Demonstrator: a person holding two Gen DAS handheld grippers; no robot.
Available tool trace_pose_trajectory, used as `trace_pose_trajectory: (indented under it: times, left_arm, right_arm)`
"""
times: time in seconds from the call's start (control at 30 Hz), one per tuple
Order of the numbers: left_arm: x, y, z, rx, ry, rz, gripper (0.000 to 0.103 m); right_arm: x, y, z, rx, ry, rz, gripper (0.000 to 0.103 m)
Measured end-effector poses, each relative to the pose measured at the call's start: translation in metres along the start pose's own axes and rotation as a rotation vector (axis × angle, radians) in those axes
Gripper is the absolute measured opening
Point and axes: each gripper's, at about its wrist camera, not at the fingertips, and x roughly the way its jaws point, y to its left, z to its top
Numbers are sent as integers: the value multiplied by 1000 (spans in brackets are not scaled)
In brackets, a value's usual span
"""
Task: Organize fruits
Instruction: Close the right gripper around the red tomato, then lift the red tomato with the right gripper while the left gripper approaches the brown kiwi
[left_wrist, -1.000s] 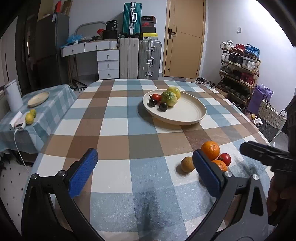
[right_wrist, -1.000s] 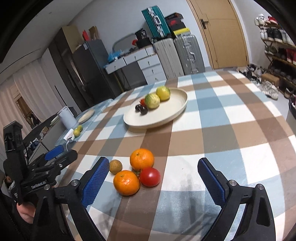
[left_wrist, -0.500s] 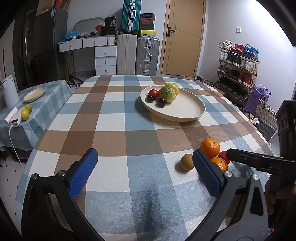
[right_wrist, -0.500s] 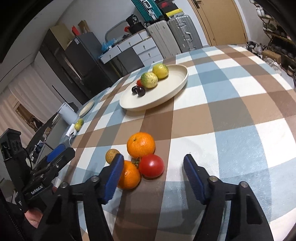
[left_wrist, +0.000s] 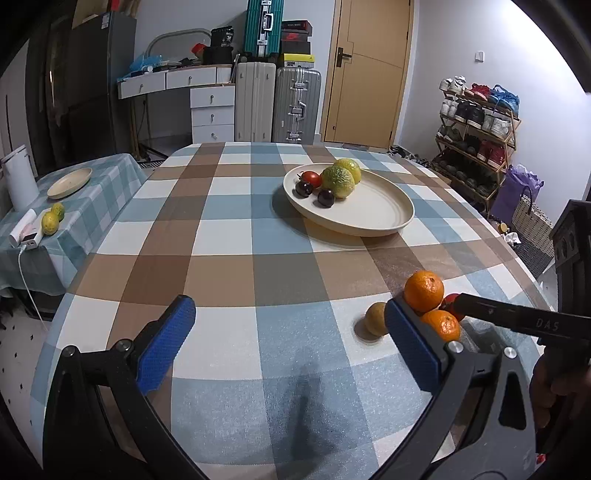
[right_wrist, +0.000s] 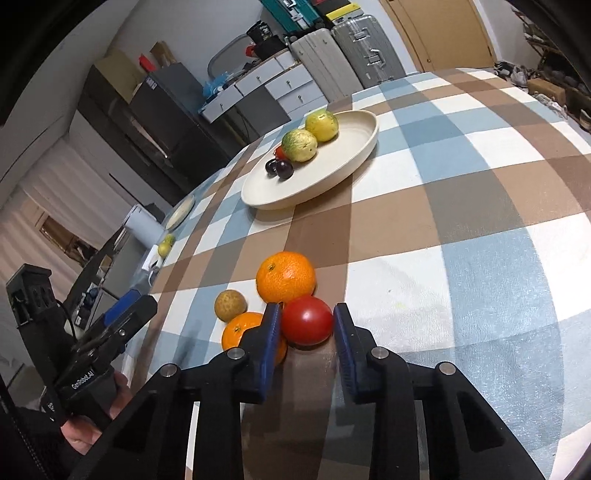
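Right wrist view: checked table (right_wrist: 461, 206), far plate (right_wrist: 354, 155) waiting with fruit, near cluster of oranges, and the right gripper (right_wrist: 306, 325) has just been closing, pads now pinching the tomato (right_wrist: 307, 325) for plating, left gripper (left_wrist: 288, 343) gaping idle.
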Motion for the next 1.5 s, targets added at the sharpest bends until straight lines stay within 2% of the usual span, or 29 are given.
trace_pose_trajectory:
  times: [0.3, 0.53, 0.83, 0.93, 1.0, 1.03, 1.17, 1.23, 1.3, 1.5]
  left_arm:
    - [10, -5, 5, 16, 41, -6, 102]
    - [24, -17, 7, 41, 92, -35, 102]
    - [50, -27, 9, 32, 204, -164, 101]
    - [57, -30, 9, 28, 238, -213, 89]
    - [62, -32, 8, 23, 262, -245, 73]
    - [64, -33, 7, 21, 271, -262, 70]
    - [70, -34, 6, 2, 303, -330, 42]
    - [73, -31, 6, -29, 317, -366, 37]
    - [73, -30, 8, -42, 318, -392, 23]
    - [76, -26, 10, -60, 318, -430, 19]
  right_arm:
    - [-10, -4, 0, 16, -39, 25, 30]
    - [-18, -1, -1, -38, -71, 15, 30]
    - [-33, -1, -2, -79, -120, 22, 30]
    - [-37, -4, -1, -77, -132, 25, 30]
    - [-39, -4, -1, -75, -136, 25, 30]
    - [-40, -5, -1, -75, -137, 25, 30]
    - [-41, -6, -1, -73, -139, 30, 30]
    - [-41, -6, 0, -71, -138, 31, 30]
    - [-40, -7, 0, -67, -134, 28, 30]
    - [-35, -12, 1, -50, -120, 28, 30]
